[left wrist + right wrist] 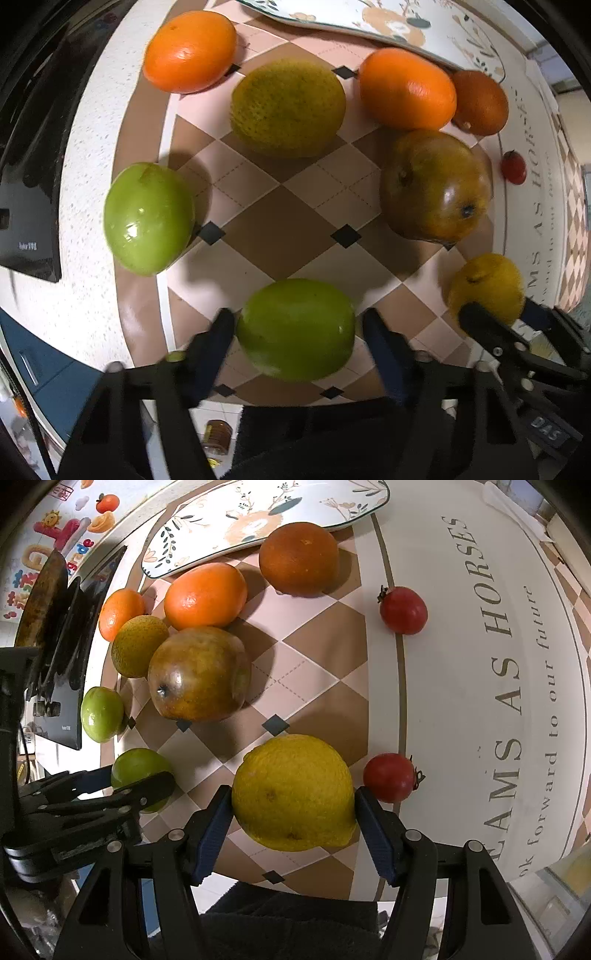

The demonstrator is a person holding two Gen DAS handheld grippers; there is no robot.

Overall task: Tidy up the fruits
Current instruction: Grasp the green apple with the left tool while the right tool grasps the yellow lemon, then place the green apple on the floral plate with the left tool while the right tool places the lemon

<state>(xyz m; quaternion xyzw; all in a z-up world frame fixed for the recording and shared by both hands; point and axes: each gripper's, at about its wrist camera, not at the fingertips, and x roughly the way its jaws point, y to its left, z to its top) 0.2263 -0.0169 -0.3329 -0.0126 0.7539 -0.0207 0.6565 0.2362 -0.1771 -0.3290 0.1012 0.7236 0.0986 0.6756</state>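
Observation:
A smooth green fruit (295, 328) lies on the checked mat (280, 229), and my left gripper (297, 319) is shut on it from straight above, one pad against each side. To its right, my right gripper (293, 794) is shut on a yellow lemon (291, 794), blue pads (212, 827) pressed to both flanks. The right wrist view shows the left gripper (138, 775) over its green fruit (135, 766). Loose on the mat are a second green fruit (147, 218), a rough yellow-green fruit (288, 107), a brown-green apple (436, 184), two oranges (190, 51) (406, 88) and a darker orange (480, 101).
A flower-patterned plate (258, 513) sits at the far edge of the mat. Two small red tomatoes (402, 609) (389, 777) rest on the white lettered band to the right. A black appliance (29, 184) stands off the left side. The table edge runs just below the grippers.

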